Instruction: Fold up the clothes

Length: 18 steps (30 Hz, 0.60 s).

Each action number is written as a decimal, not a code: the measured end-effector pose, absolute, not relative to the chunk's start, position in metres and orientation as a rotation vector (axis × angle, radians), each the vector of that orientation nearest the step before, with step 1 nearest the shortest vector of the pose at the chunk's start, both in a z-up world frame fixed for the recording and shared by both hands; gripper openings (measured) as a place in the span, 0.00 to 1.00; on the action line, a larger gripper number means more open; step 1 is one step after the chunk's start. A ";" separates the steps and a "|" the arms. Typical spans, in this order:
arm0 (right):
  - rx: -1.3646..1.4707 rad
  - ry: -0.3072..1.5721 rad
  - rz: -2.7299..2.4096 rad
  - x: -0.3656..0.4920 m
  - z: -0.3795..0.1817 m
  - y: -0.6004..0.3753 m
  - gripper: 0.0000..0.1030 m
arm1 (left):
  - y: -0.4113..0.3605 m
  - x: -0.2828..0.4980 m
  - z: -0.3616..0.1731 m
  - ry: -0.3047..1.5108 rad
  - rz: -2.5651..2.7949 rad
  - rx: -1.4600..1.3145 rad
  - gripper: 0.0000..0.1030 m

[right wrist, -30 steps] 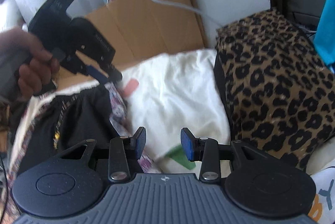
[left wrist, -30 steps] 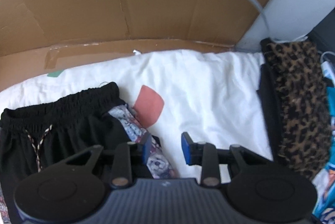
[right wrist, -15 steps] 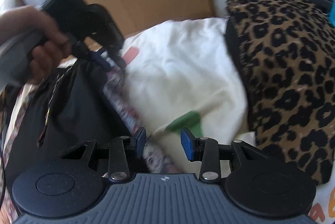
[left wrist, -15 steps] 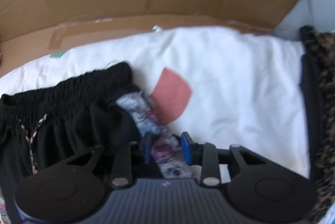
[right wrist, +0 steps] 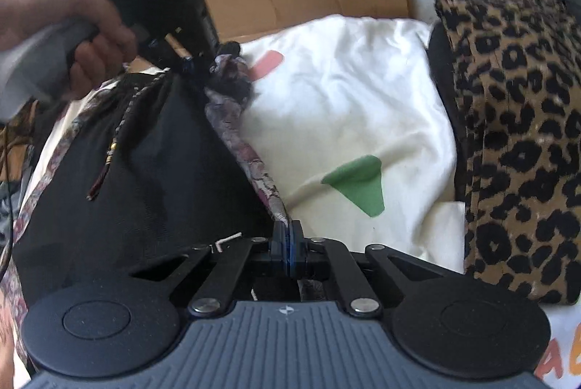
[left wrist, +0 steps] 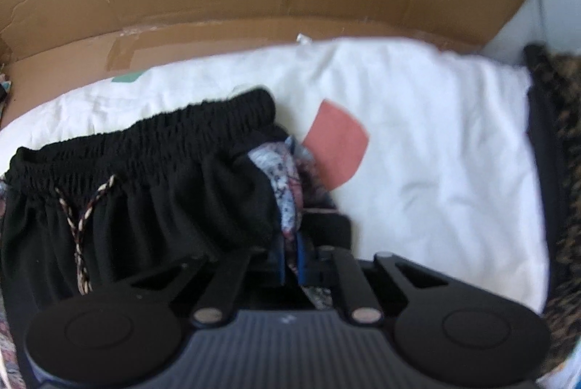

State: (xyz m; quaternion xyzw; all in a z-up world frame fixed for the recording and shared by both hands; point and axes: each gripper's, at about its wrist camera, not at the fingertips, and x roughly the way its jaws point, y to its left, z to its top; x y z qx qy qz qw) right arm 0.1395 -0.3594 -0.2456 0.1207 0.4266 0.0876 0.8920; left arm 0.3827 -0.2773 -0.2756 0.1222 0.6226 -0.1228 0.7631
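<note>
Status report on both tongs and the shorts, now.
Left tongs shut on black drawstring shorts with floral trim, waistband end. Right tongs shut on same floral edge, hem end. Nothing in the way.

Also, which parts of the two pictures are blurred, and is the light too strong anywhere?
Left wrist view: soft all over, black drawstring shorts and leopard-print fabric smeared. Right wrist view: sharper, only the hand blurs; white sheet glares there, nearly washed out.

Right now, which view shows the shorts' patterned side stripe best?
The right wrist view: the stripe runs taut from the left gripper down to the right gripper. The left wrist view shows only a bunched, blurred bit at its jaws.
</note>
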 end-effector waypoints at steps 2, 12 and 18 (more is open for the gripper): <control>0.237 0.856 0.178 0.132 -0.239 -0.361 0.00 | -0.274 0.383 -0.276 1.357 -0.271 0.255 0.06; 0.235 0.957 0.292 0.127 -0.250 -0.345 0.02 | -0.260 0.384 -0.277 1.376 -0.279 0.211 0.14; 0.322 0.899 0.269 0.129 -0.236 -0.362 0.03 | -0.273 0.383 -0.263 1.350 -0.316 0.286 0.16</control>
